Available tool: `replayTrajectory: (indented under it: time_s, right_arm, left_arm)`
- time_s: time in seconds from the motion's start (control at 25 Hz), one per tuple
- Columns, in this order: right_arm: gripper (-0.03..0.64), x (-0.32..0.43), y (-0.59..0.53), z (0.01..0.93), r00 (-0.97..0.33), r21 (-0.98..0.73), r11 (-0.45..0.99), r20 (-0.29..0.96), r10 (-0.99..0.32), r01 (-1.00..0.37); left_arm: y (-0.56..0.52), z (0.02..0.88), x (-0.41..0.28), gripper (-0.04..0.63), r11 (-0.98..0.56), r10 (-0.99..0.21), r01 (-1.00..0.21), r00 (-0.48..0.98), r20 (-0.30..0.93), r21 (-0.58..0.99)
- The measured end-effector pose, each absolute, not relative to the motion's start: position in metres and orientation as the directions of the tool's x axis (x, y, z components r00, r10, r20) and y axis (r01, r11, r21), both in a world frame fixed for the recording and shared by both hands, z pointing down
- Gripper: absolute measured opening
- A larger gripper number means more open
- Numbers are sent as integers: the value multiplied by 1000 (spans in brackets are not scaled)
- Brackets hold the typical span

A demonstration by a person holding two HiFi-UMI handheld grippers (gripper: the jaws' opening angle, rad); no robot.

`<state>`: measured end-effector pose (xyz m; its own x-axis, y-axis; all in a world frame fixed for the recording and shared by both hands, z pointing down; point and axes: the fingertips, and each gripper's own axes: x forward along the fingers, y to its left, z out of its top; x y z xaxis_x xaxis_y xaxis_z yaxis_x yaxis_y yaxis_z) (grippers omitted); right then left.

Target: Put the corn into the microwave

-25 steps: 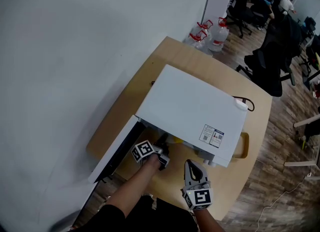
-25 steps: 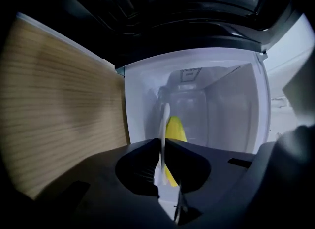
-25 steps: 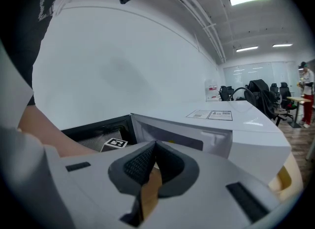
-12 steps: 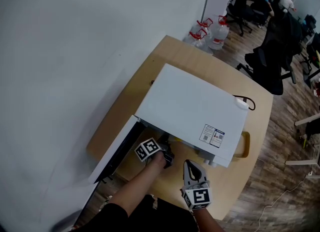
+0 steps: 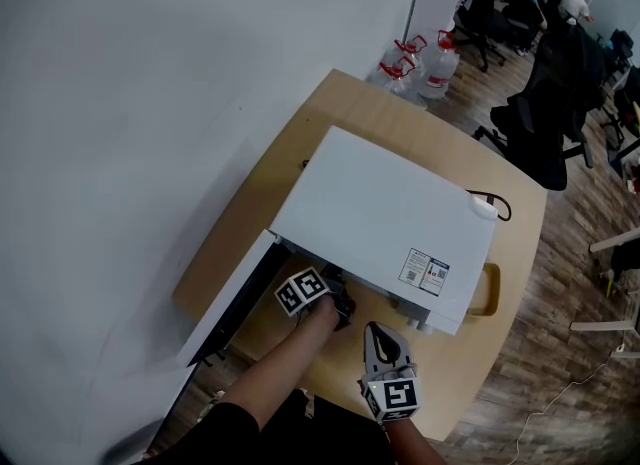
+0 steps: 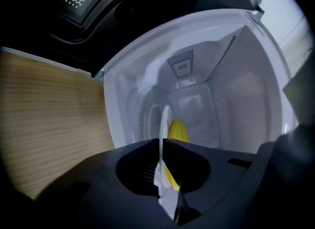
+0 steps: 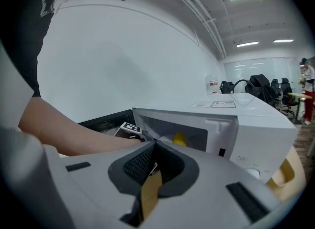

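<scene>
A round light wooden table carries a boxy white microwave oven. Its dark-windowed door is swung wide open to the left in the head view.

The left gripper reaches into the mouth of the cavity. Its jaws are clamped on the near rim of a thin white plate, which its own view shows edge-on. On that plate lies the yellow cob of corn, already past the door frame and over the glass turntable. Whether the plate rests on the turntable, I cannot tell.

The right gripper hovers just outside, in front of the oven. Its jaws are pressed together with nothing of the scene between them.

The cob looks light and stiff, but it is rounded and sits loose on a smooth surface. It would likely roll if the plate tips. The plate itself seems rigid, slick and breakable, and held by one edge it hangs out from the jaws. The rim is the sensible place to hold it, with a firm pinch. The plate wants to stay level and go down gently before the jaws let go.
</scene>
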<state>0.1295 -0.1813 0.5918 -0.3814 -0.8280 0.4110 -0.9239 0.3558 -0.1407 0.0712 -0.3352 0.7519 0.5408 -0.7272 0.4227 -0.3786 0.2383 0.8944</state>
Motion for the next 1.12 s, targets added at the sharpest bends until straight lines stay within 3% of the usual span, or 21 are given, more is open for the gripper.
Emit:
replayTrajectory:
  time_s: [0.24,0.72,1.12]
  right_arm:
    - [60,131,-181,592,-382,-140,356,410,-829,-924]
    - [60,133,-180,592,-377,-146,348,410,-831,-926]
    - [60,138,-176,594,-369,-154,335,415,-832,-929]
  left_arm:
    - [-341,753,70,29,223,-731,-426,522,440,877]
    - [-360,745,59,63,-7,-765,-759,423,485,651]
    - [-374,742,61,111,-197,-778,-834,453,435,516]
